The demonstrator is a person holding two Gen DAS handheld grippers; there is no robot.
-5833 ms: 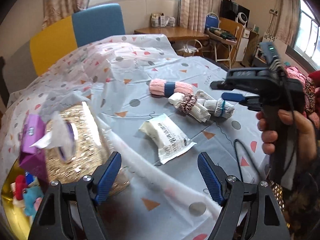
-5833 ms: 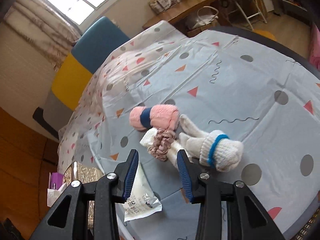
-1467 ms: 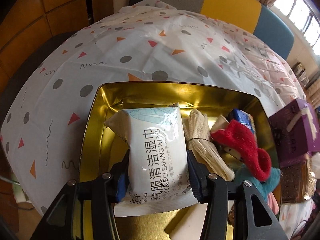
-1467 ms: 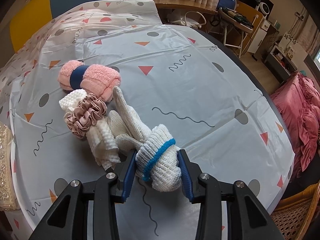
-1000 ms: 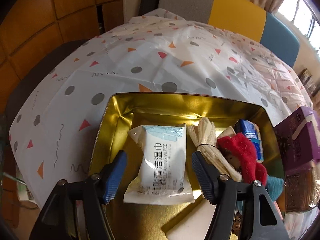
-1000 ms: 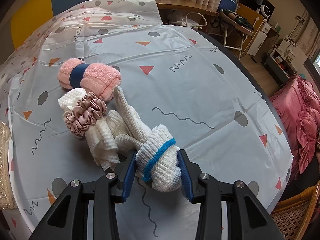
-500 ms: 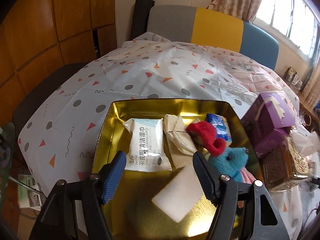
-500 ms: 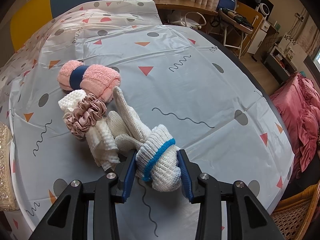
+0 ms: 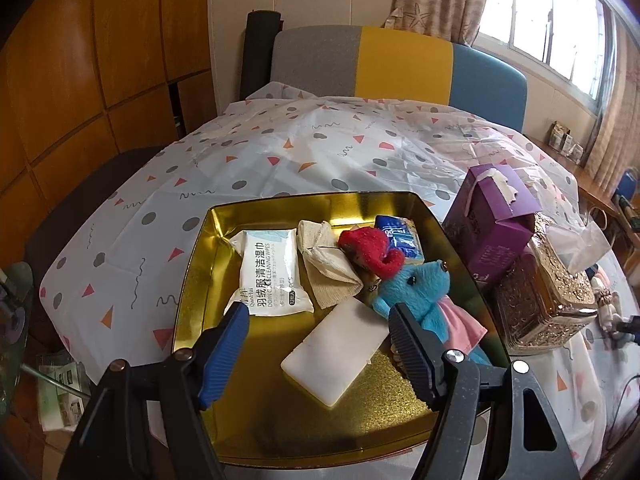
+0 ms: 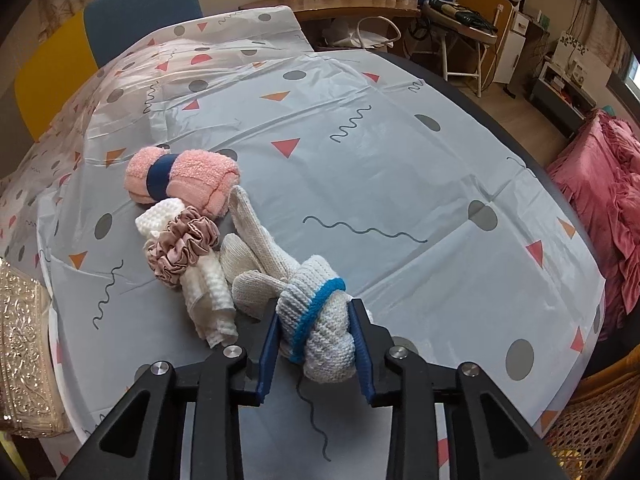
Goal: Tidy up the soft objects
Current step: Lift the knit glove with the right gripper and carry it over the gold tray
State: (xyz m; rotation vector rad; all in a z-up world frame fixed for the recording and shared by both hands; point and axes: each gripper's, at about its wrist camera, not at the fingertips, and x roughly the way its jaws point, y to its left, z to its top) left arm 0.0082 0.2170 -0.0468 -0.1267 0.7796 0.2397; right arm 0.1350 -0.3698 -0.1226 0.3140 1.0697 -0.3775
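Observation:
In the left wrist view a gold tray [image 9: 192,280] holds a white wipes pack [image 9: 270,274], a beige cloth [image 9: 326,270], a red knit item [image 9: 372,250], a blue plush toy [image 9: 416,290] and a white flat pad [image 9: 338,356]. My left gripper [image 9: 318,336] is open and empty above the tray's near half. In the right wrist view my right gripper [image 10: 314,334] is shut on a white knit glove bundle with a blue band [image 10: 316,320] on the table. Beside it lie a white cloth with a pink scrunchie [image 10: 182,250] and a pink rolled towel [image 10: 182,176].
A purple tissue box [image 9: 490,226] and a gold ornate tissue holder [image 9: 542,294] stand right of the tray; the holder also shows in the right wrist view [image 10: 22,344]. The patterned tablecloth [image 10: 380,184] covers the round table. A chair [image 9: 396,64] stands behind.
My left gripper let go of the wipes pack in the tray, opened, and drew back and up. My right gripper stays shut on the glove bundle.

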